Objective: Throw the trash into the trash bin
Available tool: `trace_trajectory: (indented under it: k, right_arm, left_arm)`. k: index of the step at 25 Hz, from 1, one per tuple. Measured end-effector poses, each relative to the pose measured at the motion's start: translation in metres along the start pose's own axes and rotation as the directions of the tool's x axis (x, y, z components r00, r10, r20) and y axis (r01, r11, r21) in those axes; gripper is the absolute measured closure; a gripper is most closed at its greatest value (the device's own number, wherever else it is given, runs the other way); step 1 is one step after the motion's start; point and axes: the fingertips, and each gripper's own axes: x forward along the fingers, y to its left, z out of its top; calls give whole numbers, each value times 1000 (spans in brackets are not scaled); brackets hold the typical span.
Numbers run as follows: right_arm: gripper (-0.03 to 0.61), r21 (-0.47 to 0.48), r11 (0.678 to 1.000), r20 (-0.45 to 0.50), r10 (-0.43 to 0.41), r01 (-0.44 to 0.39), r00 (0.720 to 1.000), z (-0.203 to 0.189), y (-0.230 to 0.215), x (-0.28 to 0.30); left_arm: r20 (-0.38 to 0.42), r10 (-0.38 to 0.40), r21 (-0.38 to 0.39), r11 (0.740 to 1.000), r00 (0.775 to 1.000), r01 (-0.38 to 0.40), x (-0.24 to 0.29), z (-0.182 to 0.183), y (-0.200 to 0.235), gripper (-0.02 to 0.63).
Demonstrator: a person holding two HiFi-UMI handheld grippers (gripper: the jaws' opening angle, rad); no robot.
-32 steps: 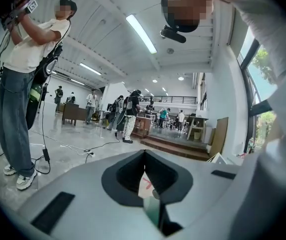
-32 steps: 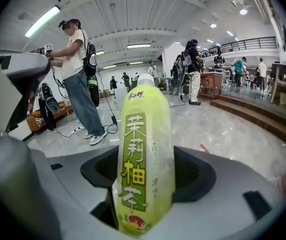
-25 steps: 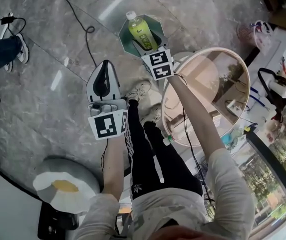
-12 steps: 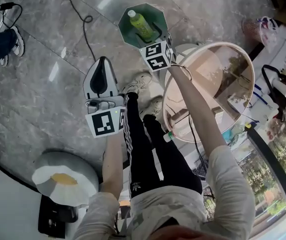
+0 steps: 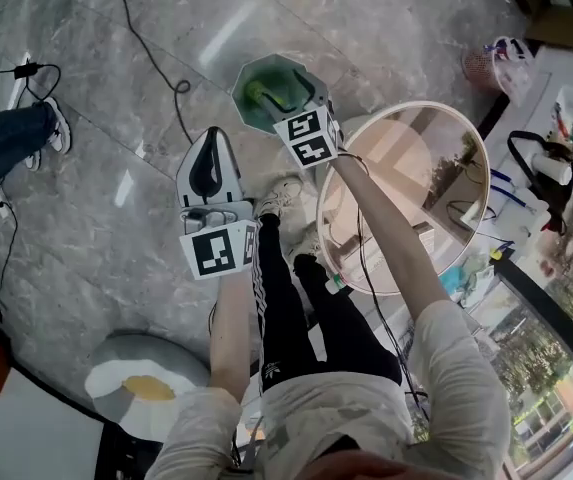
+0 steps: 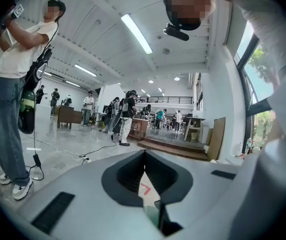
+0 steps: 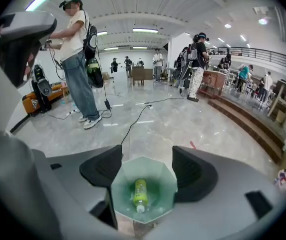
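my right gripper (image 7: 145,164): jaws apart, empty | green plastic bottle (image 7: 140,195) inside green octagonal bin (image 7: 120,194) | could clip rim, tip it

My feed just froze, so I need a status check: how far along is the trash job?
Done: the green bottle lies at the bottom of the trash bin. In hand: nothing. The right gripper hangs open above the bin, and the left gripper is shut with nothing between its jaws. Left: probably only drawing the right gripper away from the bin.

Glossy marble floor (image 5: 116,88), translucent plastic bin (image 5: 288,70)
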Motion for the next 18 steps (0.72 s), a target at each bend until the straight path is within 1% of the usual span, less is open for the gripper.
trace_trajectory:
  k: [3, 5, 7, 8, 9, 10, 11, 12, 13, 15, 18]
  right_arm:
    - [275, 45, 999, 71, -7, 4, 997, 55, -12, -48]
    - [275, 33, 999, 130, 9, -13, 991, 98, -16, -92]
    - [275, 3, 1000, 223, 27, -29, 975, 153, -21, -145]
    - [276, 1, 1000, 277, 20, -21, 961, 183, -28, -173]
    - [278, 14, 1000, 332, -6, 2, 943, 212, -39, -204]
    - [310, 39, 999, 383, -49, 36, 923, 239, -50, -237]
    - [421, 72, 994, 425, -103, 80, 899, 262, -60, -271]
    - [513, 100, 987, 459, -158, 126, 874, 282, -68, -305]
    - [554, 122, 978, 489, -205, 167, 848, 300, -74, -339]
    - [563, 156, 961, 551, -277, 229, 787, 330, -83, -404]
    - [563, 222, 923, 630, -382, 314, 676, 356, -93, -500]
  left_arm:
    - [43, -29, 3, 1000, 999, 29, 10, 50, -18, 601]
    - [74, -59, 7, 998, 996, 59, 16, 93, -36, 601]
    - [127, -109, 31, 994, 986, 106, 24, 144, -59, 601]
    - [163, -139, 51, 990, 977, 132, 28, 172, -73, 601]
    - [200, -168, 70, 985, 965, 157, 31, 200, -88, 601]
    - [232, -192, 84, 981, 954, 177, 31, 227, -103, 601]
    - [255, -210, 91, 977, 944, 193, 28, 251, -118, 601]
    - [274, -227, 95, 973, 934, 209, 22, 273, -132, 601]
    - [291, -246, 99, 969, 924, 227, 16, 292, -146, 601]
    - [326, -300, 121, 954, 896, 275, 5, 328, -178, 601]
    - [365, -405, 175, 914, 838, 366, -13, 375, -229, 601]
